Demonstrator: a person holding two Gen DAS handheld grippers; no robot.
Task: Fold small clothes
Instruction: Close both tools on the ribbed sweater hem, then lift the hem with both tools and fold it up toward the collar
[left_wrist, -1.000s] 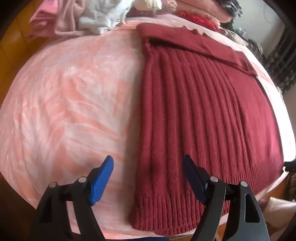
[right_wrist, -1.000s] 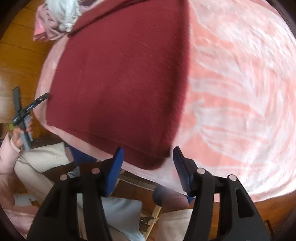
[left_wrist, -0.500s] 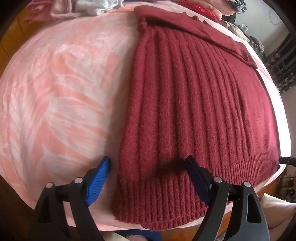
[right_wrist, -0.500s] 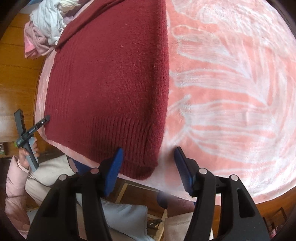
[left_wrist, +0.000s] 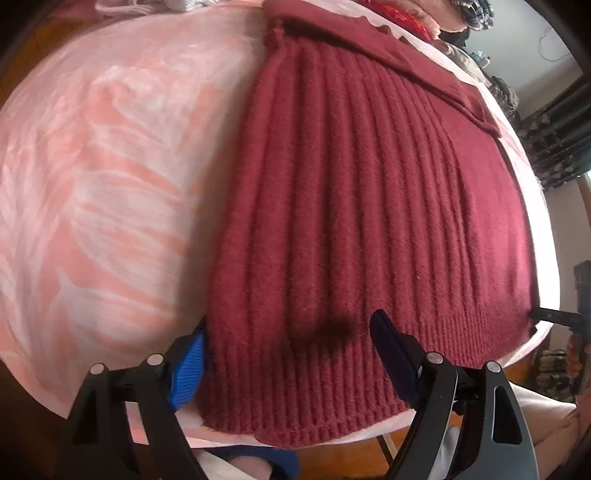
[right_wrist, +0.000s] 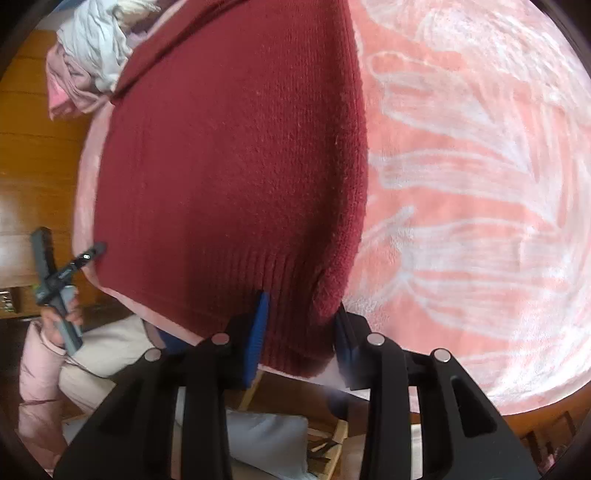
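Left wrist view: red sweater (left_wrist: 351, 203) flat on the pink blanket (left_wrist: 92, 184), long way running from 6 to 12 o'clock, hem (left_wrist: 295, 406) closest. Left tool (left_wrist: 288, 325) wide, sitting over one hem corner at 6 o'clock, not pinching yet. Right wrist view: right tool (right_wrist: 299, 317) narrow, pinching the other hem corner at 6 o'clock. Likely next: lift both corners toward 12. Bare blanket at 3 o'clock, pile of clothes (right_wrist: 88, 48) far off at 11.
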